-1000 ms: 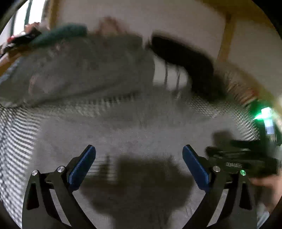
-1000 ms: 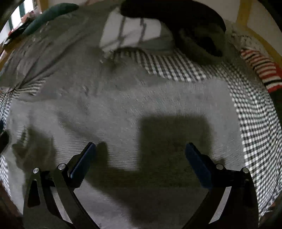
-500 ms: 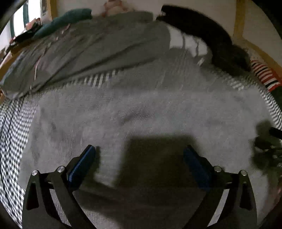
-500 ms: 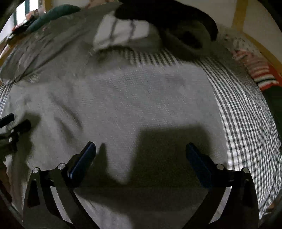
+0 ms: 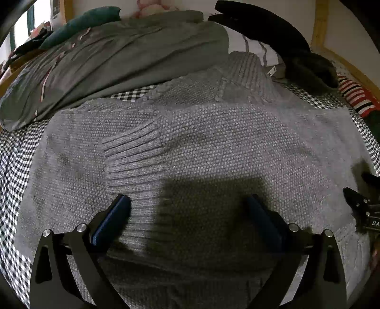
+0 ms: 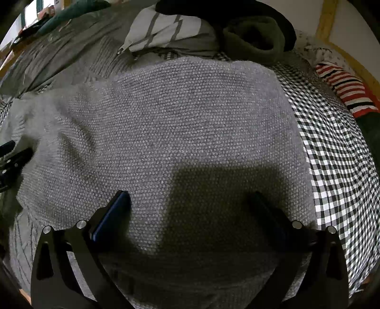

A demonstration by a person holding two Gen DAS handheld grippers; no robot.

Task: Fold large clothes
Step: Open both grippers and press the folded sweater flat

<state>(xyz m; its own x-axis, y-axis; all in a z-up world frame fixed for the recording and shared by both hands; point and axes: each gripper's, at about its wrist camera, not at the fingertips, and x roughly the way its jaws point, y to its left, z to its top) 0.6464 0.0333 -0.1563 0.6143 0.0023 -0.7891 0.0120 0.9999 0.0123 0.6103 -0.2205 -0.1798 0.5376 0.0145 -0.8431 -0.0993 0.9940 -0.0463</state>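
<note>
A large grey knitted sweater [image 5: 213, 142] lies flat on a black-and-white checked bed cover [image 5: 14, 166]. One sleeve is folded over its body, its ribbed cuff [image 5: 133, 145] lying left of centre. My left gripper [image 5: 187, 209] hovers open just above the sweater's lower part, nothing between its fingers. In the right wrist view the same sweater [image 6: 190, 123] fills the middle, and my right gripper [image 6: 190, 206] stands open close over it, holding nothing. The right gripper's tips also show at the left wrist view's right edge [image 5: 361, 202].
A grey duvet [image 5: 106, 59] is bunched at the back left. A striped pillow [image 6: 163, 28] and dark clothes [image 6: 254, 38] lie at the back. A red-striped garment [image 6: 344, 83] sits at the right, near the wooden bed frame [image 6: 325, 21].
Both grippers have dropped closer to the sweater and steadied. The left wrist view swung from the bed's back edge down onto the sweater's body. Both stay open.
</note>
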